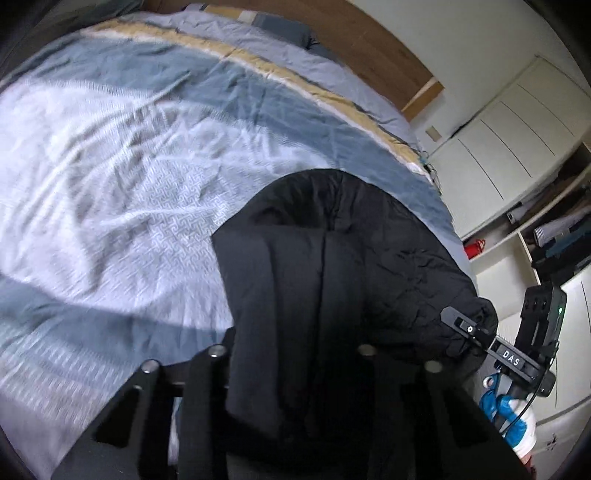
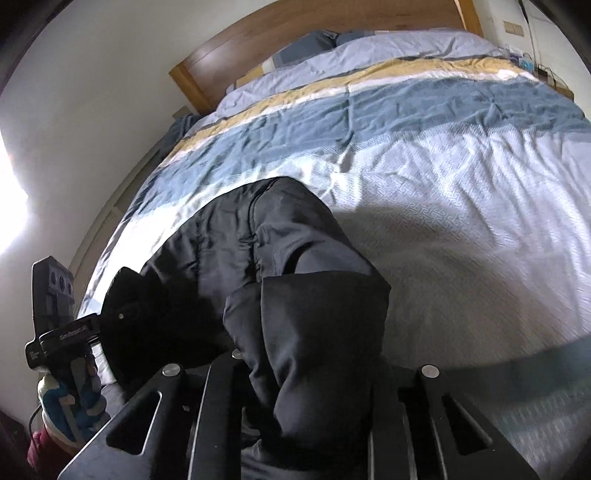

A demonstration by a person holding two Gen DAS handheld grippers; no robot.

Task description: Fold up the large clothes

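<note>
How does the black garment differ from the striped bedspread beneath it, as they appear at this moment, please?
The black garment is plain and dark all over; the bedspread is pale, with blue, white and yellow bands. The garment is bunched up in folds and gripped at the near end by the left tool and the right tool; the bedspread lies spread flat, lightly creased, with neither tool on it. The garment covers only a small part of the bedspread. Both are soft fabric.

A striped bed (image 2: 461,192) with wooden headboard (image 2: 295,33) meets white cupboards (image 1: 517,125) (bright glare at one wall).
</note>
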